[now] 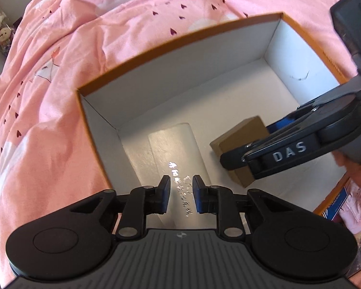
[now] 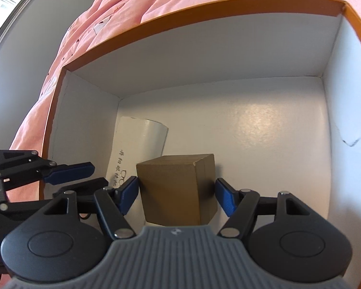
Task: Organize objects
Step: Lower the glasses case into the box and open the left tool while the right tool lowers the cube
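An orange-rimmed box (image 1: 180, 38) with a white inside sits on a bed under a pink sheet (image 1: 48, 96). The right gripper (image 2: 177, 192) reaches into it, its fingers (image 2: 225, 198) clamped on the sides of a brown carton (image 2: 173, 187) near the floor of the box. A white case (image 1: 170, 149) lies flat beside the carton. The left gripper (image 1: 181, 193) hovers above that case, its fingers narrowly parted and holding nothing.

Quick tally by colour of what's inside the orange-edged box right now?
White: 1, the flat white packet lying on the floor of the orange-edged box.
Brown: 1, the brown carton between the right gripper's pads.
Total: 2.
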Available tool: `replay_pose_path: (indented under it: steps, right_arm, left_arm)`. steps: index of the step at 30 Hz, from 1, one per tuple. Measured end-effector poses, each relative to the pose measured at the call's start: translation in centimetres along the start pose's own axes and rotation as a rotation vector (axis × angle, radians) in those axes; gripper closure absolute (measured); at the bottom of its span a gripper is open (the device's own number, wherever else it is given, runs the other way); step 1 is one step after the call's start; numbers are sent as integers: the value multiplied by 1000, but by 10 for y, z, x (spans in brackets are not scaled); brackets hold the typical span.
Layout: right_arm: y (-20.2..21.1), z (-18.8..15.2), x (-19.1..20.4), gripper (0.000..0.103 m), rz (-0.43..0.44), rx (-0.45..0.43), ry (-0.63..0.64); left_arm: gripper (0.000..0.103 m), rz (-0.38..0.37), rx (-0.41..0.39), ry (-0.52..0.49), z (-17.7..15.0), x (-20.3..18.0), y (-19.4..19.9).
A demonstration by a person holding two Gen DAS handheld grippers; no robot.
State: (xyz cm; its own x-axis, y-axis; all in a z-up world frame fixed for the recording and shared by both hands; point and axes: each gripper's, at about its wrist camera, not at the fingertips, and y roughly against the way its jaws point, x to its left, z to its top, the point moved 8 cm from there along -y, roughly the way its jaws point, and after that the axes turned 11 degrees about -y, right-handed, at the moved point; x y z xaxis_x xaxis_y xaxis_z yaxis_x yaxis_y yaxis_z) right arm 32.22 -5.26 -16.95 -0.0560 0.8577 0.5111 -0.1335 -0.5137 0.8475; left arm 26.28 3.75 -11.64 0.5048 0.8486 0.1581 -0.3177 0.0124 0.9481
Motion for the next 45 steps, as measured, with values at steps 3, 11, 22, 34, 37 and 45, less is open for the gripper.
replay_pose_path:
  steps: [3, 11, 22, 34, 37, 45]
  right_arm:
    - [-7, 6, 3, 32, -15, -5, -12]
    - [-25, 19, 19, 32, -40, 10, 38]
    - [-33, 14, 22, 32, 20, 91, -21]
    - [-5, 24, 12, 30, -33, -20, 15]
    - [3, 11, 17, 30, -71, -39, 109]
    - [-5, -16, 25, 28, -155, -38, 314]
  left_arm:
    - [72, -10, -28, -59, 0, 2, 8]
    - [68, -47, -78, -111, 9, 9, 4]
    - [67, -91, -87, -82, 4, 8, -6]
    - [67, -76, -68, 12, 1, -15, -16]
    - [67, -34, -59, -30, -4, -20, -13]
    - [66, -64, -70, -151, -18, -31, -7]
